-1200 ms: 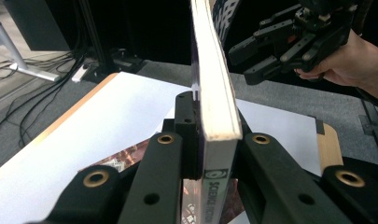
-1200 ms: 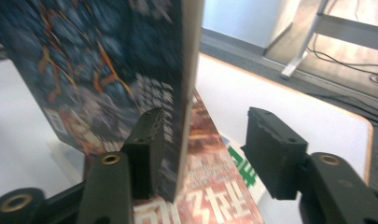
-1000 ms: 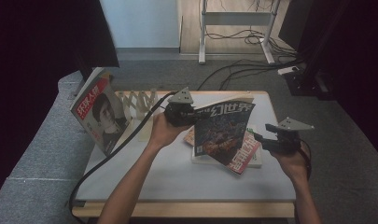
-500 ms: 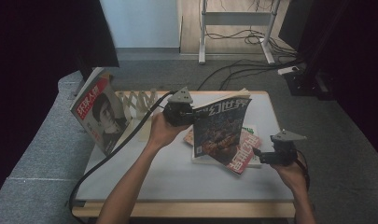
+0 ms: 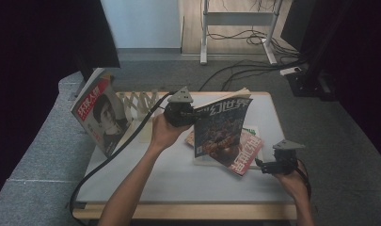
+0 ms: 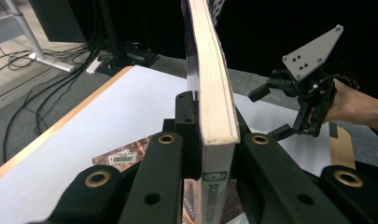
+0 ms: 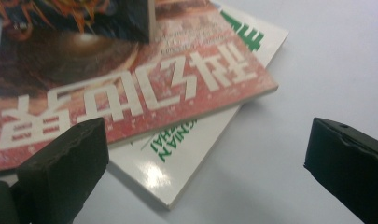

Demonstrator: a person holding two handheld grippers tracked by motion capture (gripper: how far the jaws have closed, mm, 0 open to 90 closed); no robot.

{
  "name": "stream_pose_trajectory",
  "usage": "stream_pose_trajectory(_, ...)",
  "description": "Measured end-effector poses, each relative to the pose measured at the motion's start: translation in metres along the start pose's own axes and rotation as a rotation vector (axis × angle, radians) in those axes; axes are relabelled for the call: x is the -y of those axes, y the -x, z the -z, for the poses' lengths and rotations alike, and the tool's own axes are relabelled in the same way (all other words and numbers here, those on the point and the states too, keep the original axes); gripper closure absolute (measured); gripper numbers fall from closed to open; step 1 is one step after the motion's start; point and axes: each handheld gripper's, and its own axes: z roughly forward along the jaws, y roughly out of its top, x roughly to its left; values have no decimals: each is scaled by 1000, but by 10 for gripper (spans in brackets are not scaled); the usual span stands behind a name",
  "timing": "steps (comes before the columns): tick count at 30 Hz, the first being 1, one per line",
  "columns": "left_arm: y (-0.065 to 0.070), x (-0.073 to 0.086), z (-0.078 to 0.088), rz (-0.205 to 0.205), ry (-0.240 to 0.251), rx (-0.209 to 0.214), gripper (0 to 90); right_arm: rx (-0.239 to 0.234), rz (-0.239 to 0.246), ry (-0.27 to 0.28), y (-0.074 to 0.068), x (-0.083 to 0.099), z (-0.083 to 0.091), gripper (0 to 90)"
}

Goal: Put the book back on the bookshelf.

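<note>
Your right tongs (image 5: 265,165) hang released, their jaws having just been opening with nothing between them, low over the tabletop (image 5: 178,174). Just ahead of them lies the red glossy magazine (image 7: 130,88), flat on a white one with green lettering (image 7: 191,135). Beyond, your left tongs (image 5: 190,113) are clenched on the spine of the thick dark-covered magazine (image 5: 221,127), holding it upright above the stack (its cream page block faces you). I judge you are mid-sorting: next, carry it left toward the pale zigzag rack (image 5: 138,103), where a portrait-cover magazine (image 5: 101,115) already leans.
</note>
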Motion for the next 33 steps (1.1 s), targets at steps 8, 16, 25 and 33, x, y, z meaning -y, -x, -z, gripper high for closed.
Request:
stream_pose_trajectory(8, -3, 3, 7, 24, 10, -9, 826, -14, 0, -52, -3, 15, -13, 0)
stream_pose_trajectory(16, -2, 3, 19, 28, 13, -21, 826, -25, 11, -72, -3, 24, -20, 0)
stream_pose_trajectory(25, -2, 5, 33, 38, 14, -47, 826, -33, -12, -69, -2, 28, -22, 0)
stream_pose_trajectory(33, -5, 13, 51, 60, 25, -72, 826, -30, -17, -75, -3, 28, -23, 0)
